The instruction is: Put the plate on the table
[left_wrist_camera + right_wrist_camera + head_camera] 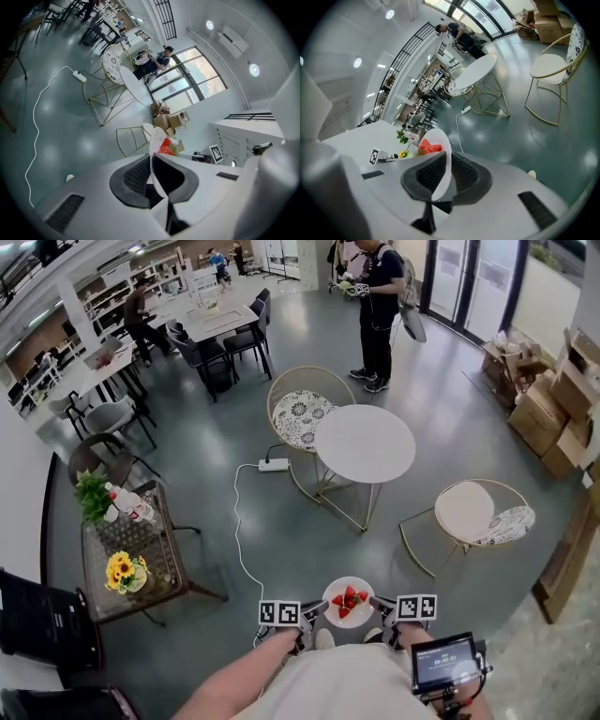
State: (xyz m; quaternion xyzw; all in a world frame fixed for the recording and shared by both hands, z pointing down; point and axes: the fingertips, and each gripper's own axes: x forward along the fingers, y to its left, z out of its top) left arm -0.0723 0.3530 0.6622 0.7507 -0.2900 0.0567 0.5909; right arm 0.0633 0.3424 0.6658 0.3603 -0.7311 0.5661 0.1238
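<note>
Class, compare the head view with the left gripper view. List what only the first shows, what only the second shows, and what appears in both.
Only the head view: the side table with sunflowers on it, at the left of the room.
Only the left gripper view: the round ceiling lights and the tall window under them.
Both: the plate of strawberries, the round white table, the white power strip with its cable, and a standing person.

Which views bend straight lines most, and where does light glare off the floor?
Both gripper views: heavy fisheye, black corners, window frames bowed. Left gripper view: pale glare patches on the floor. Head view: milder bending, plate sharp.
</note>
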